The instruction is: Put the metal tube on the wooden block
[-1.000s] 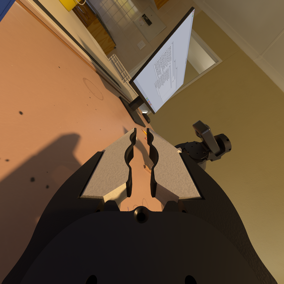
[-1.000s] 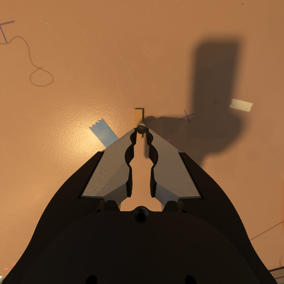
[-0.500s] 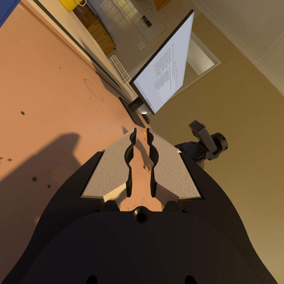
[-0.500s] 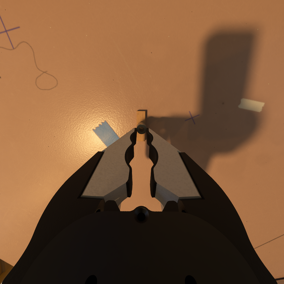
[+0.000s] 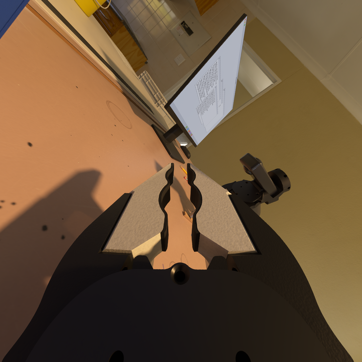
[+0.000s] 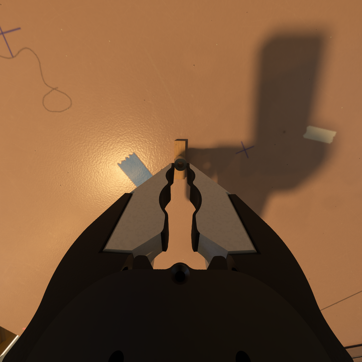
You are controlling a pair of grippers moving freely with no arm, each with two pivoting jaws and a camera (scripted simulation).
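Observation:
In the right wrist view, my right gripper [image 6: 180, 165] is shut on the metal tube [image 6: 180, 164], a short grey tube seen end-on between the fingertips. The small wooden block [image 6: 179, 148] lies on the orange table directly below the tube; whether they touch is unclear. In the left wrist view, my left gripper [image 5: 180, 166] is empty, its jaws a narrow gap apart, low over the table. The wooden block [image 5: 187, 216] shows between its fingers. The right gripper's dark body [image 5: 254, 186] is to the right, its fingertips hidden.
A monitor [image 5: 211, 88] on a black stand, a mouse [image 5: 185, 151] and a pencil [image 5: 183, 170] lie ahead of the left gripper. Blue tape [image 6: 135, 168] and white tape [image 6: 319, 134] are stuck on the table near the block, among pen marks.
The right gripper has shifted slightly over the block and the tube's open end now faces its camera squarely. The left gripper has barely moved.

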